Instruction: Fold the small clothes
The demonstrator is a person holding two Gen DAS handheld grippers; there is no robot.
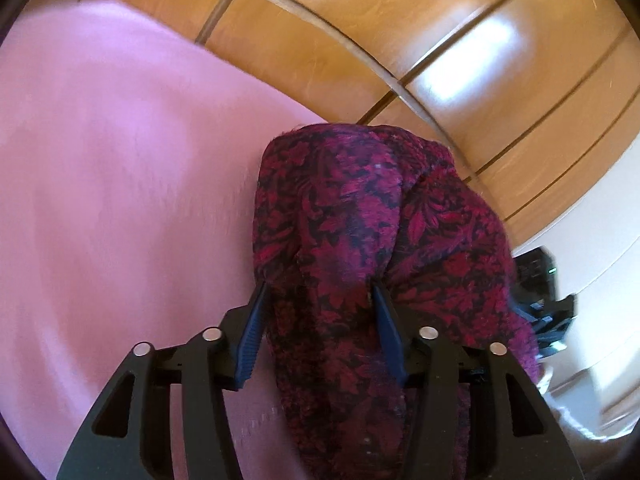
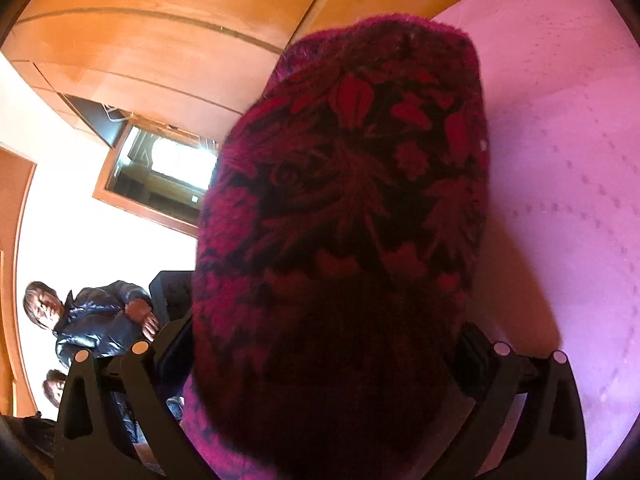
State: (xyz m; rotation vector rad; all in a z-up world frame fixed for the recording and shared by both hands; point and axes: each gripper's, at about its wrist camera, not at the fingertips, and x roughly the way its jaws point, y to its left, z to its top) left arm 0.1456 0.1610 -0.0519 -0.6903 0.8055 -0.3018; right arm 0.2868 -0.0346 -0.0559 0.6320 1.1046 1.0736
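Note:
A dark red and black floral knit garment [image 1: 360,216] hangs bunched over my left gripper [image 1: 320,292]. Its blue fingers [image 1: 254,332] stand apart with a thick fold of the cloth between them; the tips press into the fabric. In the right wrist view the same garment [image 2: 352,184] drapes over my right gripper and hides its fingers completely; only the black frame [image 2: 120,392] shows. Both grippers hold the garment above a pink cloth-covered surface [image 1: 100,160], which also shows in the right wrist view [image 2: 560,160].
Glossy wooden panels [image 1: 400,20] rise behind the pink surface. A window [image 2: 160,168] is set in a white wall. Two people [image 2: 92,316] are at the left of the right wrist view. The other gripper's dark body [image 1: 540,300] shows at the right.

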